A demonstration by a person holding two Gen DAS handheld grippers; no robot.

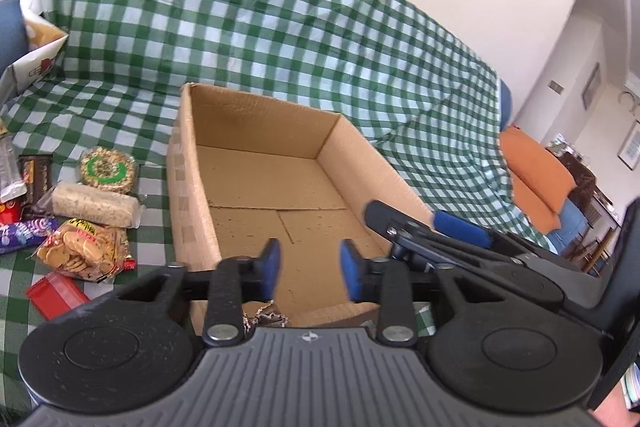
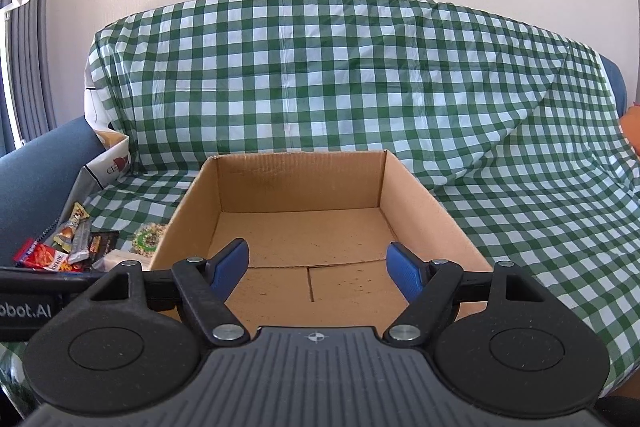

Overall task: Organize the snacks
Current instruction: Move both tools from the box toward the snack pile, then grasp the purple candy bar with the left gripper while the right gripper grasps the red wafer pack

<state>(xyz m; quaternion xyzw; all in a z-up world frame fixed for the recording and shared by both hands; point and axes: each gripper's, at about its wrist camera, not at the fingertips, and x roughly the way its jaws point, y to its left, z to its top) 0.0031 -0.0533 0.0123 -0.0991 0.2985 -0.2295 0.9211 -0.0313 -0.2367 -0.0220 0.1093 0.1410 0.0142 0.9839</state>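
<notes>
An open cardboard box [image 1: 188,187] stands empty on a sofa covered with a green checked cloth; it also shows in the right wrist view [image 2: 420,195]. Several snack packs lie left of it: a bag of small round crackers [image 1: 82,251], a pale rice bar [image 1: 94,205], a round peanut disc [image 1: 107,169], a red pack [image 1: 56,294], a purple pack [image 1: 22,233]. My left gripper [image 1: 310,269] is open and empty over the box's near end. My right gripper [image 2: 318,271] is open wide and empty over the box; it also shows in the left wrist view [image 1: 424,223].
A white paper bag [image 1: 34,61] stands at the sofa's left end by the blue armrest [image 2: 36,179]. An orange cushion [image 1: 536,175] lies at the right end. More bars and a red pack [image 2: 44,255] lie left of the box.
</notes>
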